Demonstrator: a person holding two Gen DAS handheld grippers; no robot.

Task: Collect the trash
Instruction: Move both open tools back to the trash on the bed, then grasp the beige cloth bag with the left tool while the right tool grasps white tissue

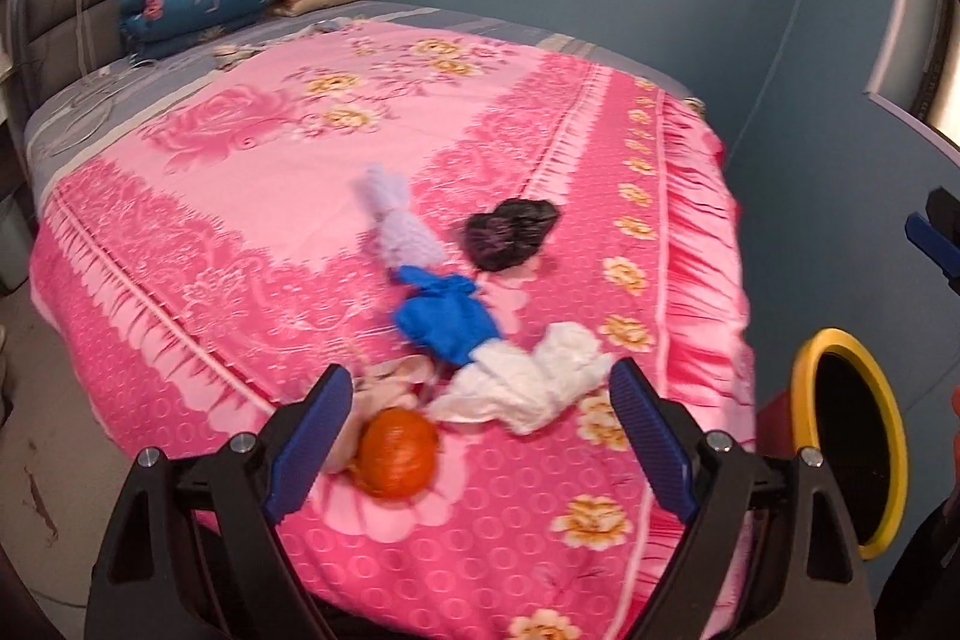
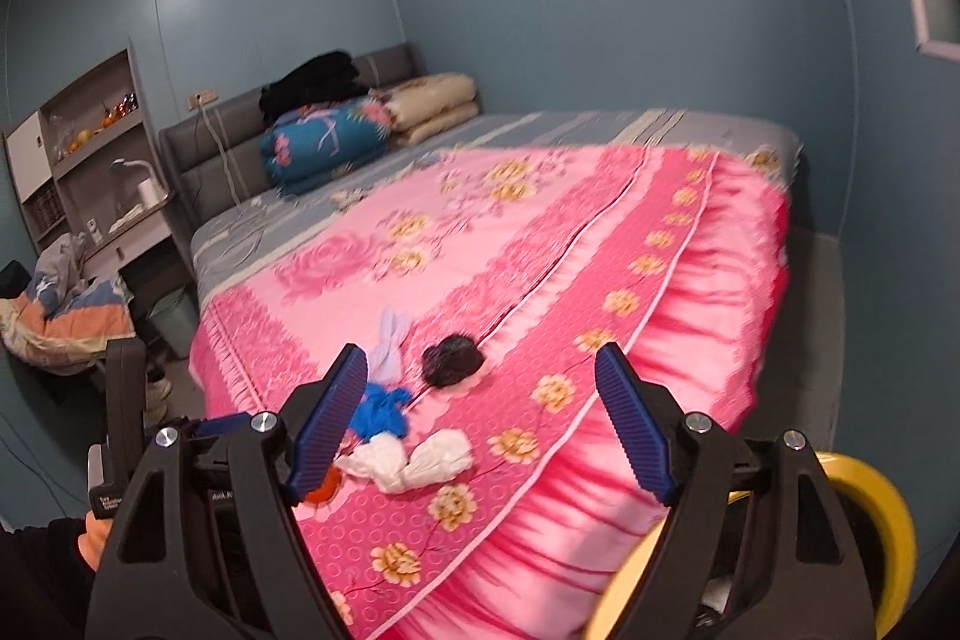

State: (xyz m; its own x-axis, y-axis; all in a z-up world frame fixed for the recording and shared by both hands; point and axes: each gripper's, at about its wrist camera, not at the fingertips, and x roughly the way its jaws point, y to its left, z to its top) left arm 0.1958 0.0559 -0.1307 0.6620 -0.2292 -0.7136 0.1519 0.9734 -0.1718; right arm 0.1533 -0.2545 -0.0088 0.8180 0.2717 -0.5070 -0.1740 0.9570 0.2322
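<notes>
Both grippers, left (image 1: 474,436) and right (image 2: 480,424), have jaws spread wide and hold nothing. On the pink bed (image 1: 198,220), nearest the left gripper, lies an orange ball (image 1: 397,462), then white paper (image 1: 528,382), a blue wad (image 1: 447,319), a lilac wad (image 1: 402,226) and a black bag (image 1: 510,232). A yellow-rimmed bin (image 1: 807,376) stands beside the bed.

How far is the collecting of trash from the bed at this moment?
Nothing looks collected yet. Both grippers, left gripper and right gripper, are open and empty. The orange ball, white bag, blue bag, lilac bag and black bag lie on the pink bedspread. The yellow-rimmed bin waits beside it.
</notes>
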